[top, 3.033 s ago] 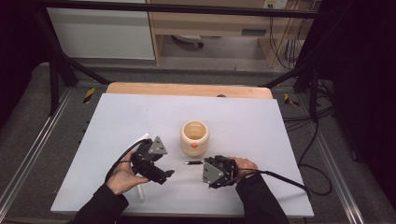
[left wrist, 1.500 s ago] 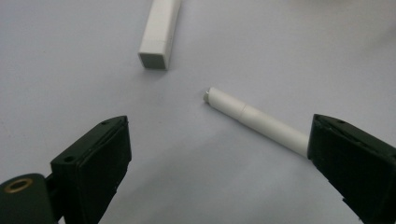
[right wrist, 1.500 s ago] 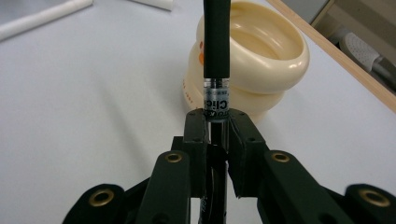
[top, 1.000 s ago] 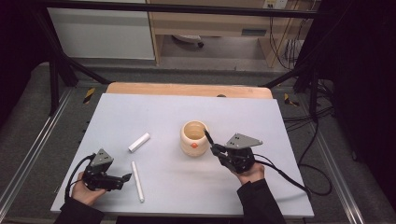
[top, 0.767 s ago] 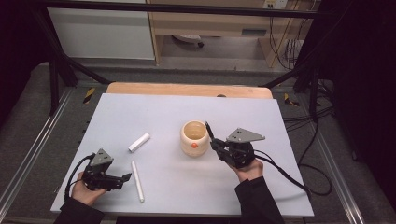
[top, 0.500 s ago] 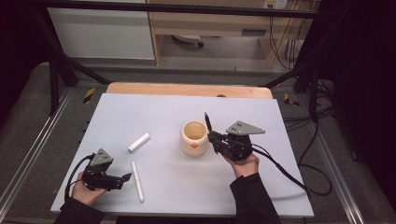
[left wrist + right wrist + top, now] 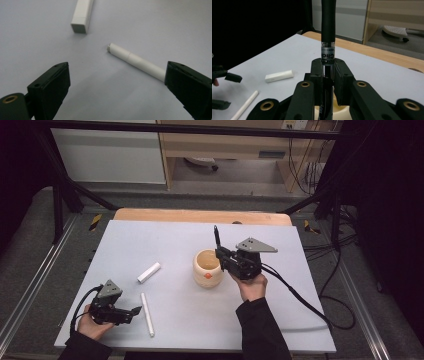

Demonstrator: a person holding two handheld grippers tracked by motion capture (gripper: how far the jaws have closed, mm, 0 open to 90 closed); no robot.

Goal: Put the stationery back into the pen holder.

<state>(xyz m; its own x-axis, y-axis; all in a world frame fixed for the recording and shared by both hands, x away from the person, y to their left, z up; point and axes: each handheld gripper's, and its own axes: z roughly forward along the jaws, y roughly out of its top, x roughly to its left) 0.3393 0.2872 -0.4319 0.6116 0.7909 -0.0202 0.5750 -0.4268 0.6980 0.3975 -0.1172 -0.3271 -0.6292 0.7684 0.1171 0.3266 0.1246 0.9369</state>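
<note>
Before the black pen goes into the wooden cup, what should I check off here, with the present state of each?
1. Right hand-held gripper shut on the black pen: ok.
2. Pen upright: ok.
3. Pen above the mouth of the round wooden cup: not ok, it stands just beside the rim in the high view.
4. Cup upright: ok.
5. Left hand-held gripper open, away from the cup: ok.
6. Cup empty inside: cannot tell.
</note>
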